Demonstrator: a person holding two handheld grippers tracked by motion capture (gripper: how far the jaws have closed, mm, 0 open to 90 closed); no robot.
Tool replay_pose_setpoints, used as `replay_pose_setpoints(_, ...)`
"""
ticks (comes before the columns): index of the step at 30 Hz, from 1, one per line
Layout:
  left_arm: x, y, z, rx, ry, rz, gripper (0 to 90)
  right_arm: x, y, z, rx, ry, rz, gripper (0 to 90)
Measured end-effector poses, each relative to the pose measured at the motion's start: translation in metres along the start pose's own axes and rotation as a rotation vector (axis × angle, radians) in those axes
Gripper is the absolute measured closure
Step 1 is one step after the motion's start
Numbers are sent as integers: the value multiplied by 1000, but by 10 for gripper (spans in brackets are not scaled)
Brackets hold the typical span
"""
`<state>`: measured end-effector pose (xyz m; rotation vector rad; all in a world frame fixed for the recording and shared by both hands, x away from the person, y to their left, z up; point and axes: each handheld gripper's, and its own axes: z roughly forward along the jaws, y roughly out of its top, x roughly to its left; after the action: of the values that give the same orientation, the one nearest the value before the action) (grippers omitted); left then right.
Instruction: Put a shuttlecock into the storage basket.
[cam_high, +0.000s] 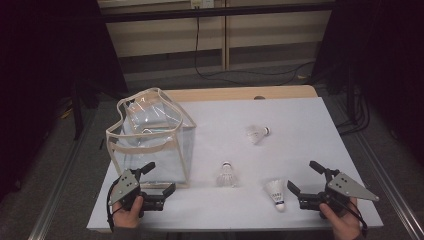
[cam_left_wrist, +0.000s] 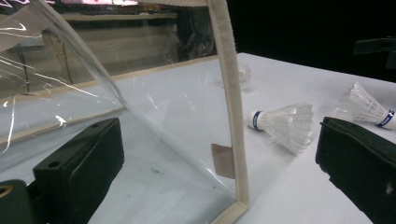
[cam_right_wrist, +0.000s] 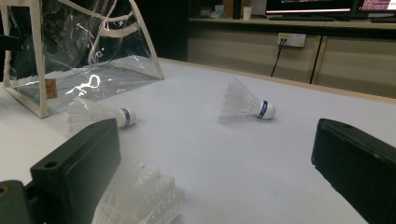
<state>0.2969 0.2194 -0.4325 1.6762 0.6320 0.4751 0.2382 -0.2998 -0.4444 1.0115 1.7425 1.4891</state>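
- High view: a clear bag (cam_high: 150, 137) stands at the table's (cam_high: 310, 125) left; three shuttlecocks lie right of it: far (cam_high: 257, 134), middle (cam_high: 226, 175), near (cam_high: 276, 192).
- Left gripper (cam_high: 159, 179), jaws spread and empty, sits just near the bag's front corner; right gripper (cam_high: 305, 177), likewise spread and empty, is beside the near shuttlecock.
- Likely step: bagging shuttlecocks. Pinch the cork, not the feathers; steady the bag's rim.
- Right gripper view: the near shuttlecock (cam_right_wrist: 140, 198) is cut off by the left jaw. The bag's contents are hard to judge through glare.
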Motion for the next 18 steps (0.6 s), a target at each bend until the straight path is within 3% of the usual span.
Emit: replay_pose_setpoints(18, -10, 2, 12, 16, -63, 5, 11, 1, 0, 0, -1, 3, 2, 10)
